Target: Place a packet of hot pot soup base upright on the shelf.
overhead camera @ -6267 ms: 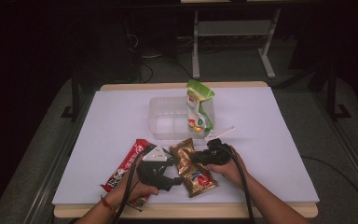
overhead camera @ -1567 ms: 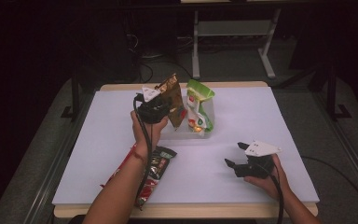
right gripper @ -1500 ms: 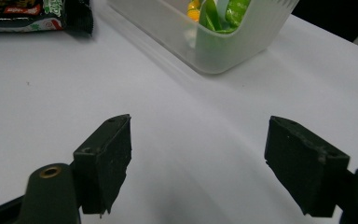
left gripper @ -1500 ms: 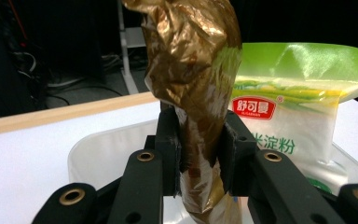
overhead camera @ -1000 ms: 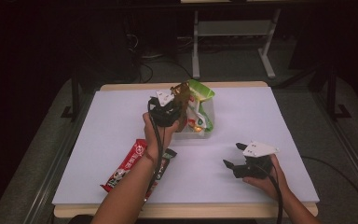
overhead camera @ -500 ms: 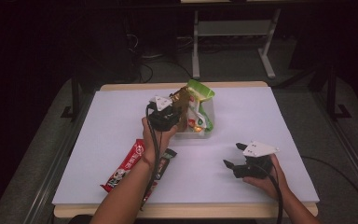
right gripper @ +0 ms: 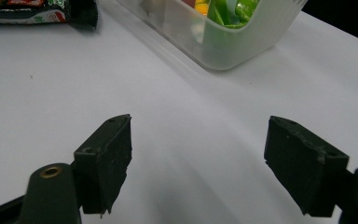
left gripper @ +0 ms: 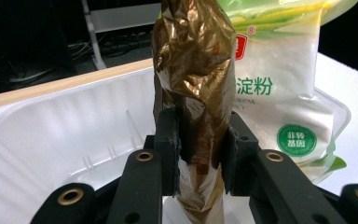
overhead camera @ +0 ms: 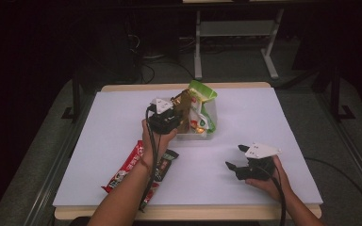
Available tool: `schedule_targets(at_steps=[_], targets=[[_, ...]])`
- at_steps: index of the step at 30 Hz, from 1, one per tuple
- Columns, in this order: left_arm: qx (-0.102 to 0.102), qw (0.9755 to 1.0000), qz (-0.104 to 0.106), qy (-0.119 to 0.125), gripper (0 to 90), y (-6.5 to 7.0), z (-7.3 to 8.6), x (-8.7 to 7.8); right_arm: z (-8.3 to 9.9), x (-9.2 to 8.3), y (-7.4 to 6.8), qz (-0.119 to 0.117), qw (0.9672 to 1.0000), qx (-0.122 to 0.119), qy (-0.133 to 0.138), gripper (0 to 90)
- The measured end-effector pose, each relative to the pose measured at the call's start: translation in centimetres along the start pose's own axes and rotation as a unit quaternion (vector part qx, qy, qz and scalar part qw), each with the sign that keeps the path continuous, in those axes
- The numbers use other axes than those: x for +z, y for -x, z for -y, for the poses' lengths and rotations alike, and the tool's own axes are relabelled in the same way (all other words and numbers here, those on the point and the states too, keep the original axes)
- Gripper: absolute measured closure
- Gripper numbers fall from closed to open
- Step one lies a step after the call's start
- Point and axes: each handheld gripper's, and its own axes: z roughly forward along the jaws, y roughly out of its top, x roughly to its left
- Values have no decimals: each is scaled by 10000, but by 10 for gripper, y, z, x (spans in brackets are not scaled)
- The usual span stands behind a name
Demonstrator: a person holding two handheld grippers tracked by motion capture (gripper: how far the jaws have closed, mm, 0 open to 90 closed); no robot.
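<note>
Overhead, the left gripper (overhead camera: 175, 113) holds the gold packet (overhead camera: 185, 104) upright over the clear tray (overhead camera: 210, 126), while the left gripper view shows its jaws pinching that packet (left gripper: 196, 93) lengthwise above the tray's empty compartment (left gripper: 65, 140), and the right gripper view shows jaws spread, idle.

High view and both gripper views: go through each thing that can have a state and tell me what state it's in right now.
left gripper: shut on the gold packet
gold packet: upright, crumpled, held over the clear tray
clear tray: open, no lid
green and white bag: standing in the tray, sealed
right gripper: open, holding nothing, low over the white table
red bar: flat on the table, wrapped
dark bar: flat beside it, wrapped
</note>
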Motion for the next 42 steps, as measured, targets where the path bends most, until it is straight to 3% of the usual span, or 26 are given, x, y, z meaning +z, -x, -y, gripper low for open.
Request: schedule_targets(at_steps=[11, 26, 42], targets=[[72, 9997, 213, -83, 684, 0, -1, -2, 0, 0, 0, -16, 10000, 4, -30, 228], [266, 9985, 486, -17, 570, 2, -2, -15, 0, 0, 0, -21, 10000, -34, -23, 228], [843, 9937, 742, -65, 464, -2, 5, -40, 0, 0, -1, -38, 10000, -31, -42, 229]])
